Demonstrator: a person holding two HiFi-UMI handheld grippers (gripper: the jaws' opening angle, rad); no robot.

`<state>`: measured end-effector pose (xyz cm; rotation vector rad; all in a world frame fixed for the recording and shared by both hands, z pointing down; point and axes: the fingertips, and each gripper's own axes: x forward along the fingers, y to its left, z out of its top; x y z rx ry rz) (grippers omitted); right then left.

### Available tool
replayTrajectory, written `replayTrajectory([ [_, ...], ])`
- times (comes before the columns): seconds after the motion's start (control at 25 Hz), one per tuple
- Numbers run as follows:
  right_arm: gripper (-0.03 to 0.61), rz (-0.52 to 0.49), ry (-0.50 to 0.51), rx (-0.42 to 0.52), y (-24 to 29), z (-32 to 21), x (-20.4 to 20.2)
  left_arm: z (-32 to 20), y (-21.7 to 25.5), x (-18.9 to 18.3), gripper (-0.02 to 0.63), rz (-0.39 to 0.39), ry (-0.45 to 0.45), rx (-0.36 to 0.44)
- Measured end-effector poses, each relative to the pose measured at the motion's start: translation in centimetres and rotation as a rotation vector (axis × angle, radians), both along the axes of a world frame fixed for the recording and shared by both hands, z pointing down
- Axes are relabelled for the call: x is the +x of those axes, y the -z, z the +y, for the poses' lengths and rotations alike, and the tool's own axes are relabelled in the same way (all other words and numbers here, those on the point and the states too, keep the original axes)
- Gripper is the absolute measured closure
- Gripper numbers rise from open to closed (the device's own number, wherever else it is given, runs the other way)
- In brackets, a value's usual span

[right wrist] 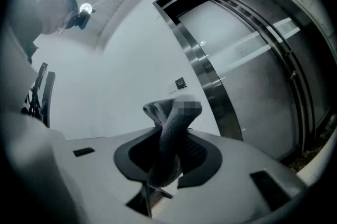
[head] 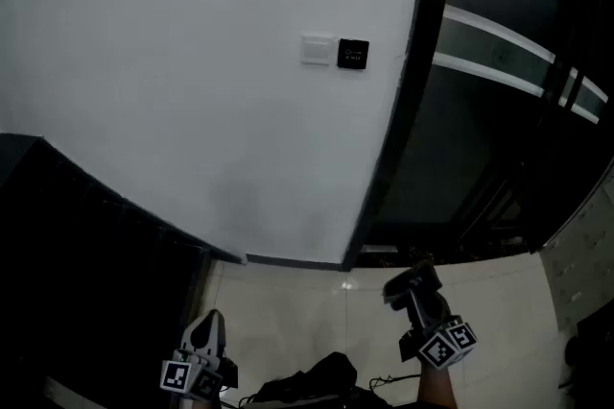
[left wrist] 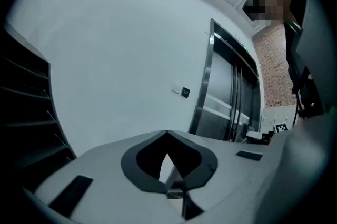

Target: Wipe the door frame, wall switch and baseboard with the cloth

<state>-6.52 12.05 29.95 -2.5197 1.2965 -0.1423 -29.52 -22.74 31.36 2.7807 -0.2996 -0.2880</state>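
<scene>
White wall (head: 192, 61) bore wall switch (head: 317, 50) touching black panel (head: 353, 54); dark door frame (head: 389, 148) stood right, baseboard (head: 293, 260) below. Left tool (head: 207, 323) and right tool (head: 413, 294), cloth (head: 418, 277) at tip, hung over floor (head: 307, 311).

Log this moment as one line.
Stage: pre-wipe | right tongs: shut on cloth | left tongs: shut, empty | cloth: off wall | switch, frame, baseboard: no contact

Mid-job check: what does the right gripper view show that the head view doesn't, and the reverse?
Right gripper view only: jaws shut on the grey cloth, plus ceiling lights. Head view only: the left gripper, the baseboard and the floor tiles. Both: the white wall, the wall switch and the dark door frame.
</scene>
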Motion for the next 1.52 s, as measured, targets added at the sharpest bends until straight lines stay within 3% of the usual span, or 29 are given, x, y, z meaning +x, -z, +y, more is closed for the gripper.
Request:
replayTrajectory([
  [0.2, 0.491, 0.05, 0.085, -0.011, 2.2, -7.2, -0.5, -1.5, 1.8, 1.1, 0.62, -0.039, -0.072, 0.084],
  [0.4, 0.491, 0.164, 0.132, -0.015, 6.1, -13.0, 1.5, -4.3, 5.1, 6.0, 0.62, 0.007, -0.093, 0.115],
  [0.68, 0.491, 0.334, 0.23, 0.001, 11.4, -17.5, 9.5, -3.9, 10.4, 17.0, 0.62, 0.021, -0.093, 0.238],
  [0.92, 0.491, 0.394, 0.276, -0.031, 14.8, -20.2, 18.2, -1.2, 14.9, 27.2, 0.62, 0.076, -0.072, 0.238],
  [1.08, 0.491, 0.438, 0.27, -0.061, 16.8, -22.1, 22.6, -0.6, 15.7, 32.5, 0.62, 0.054, -0.059, 0.256],
  [1.28, 0.491, 0.455, 0.196, -0.081, 21.0, -24.9, 28.3, -0.6, 17.9, 37.3, 0.62, 0.044, -0.117, 0.33],
  [1.4, 0.491, 0.481, 0.161, -0.111, 23.5, -27.4, 31.0, -1.0, 18.7, 39.1, 0.62, 0.027, -0.168, 0.407],
  [1.52, 0.491, 0.495, 0.119, -0.158, 24.4, -30.2, 33.2, -2.2, 19.5, 39.6, 0.62, 0.03, -0.203, 0.395],
])
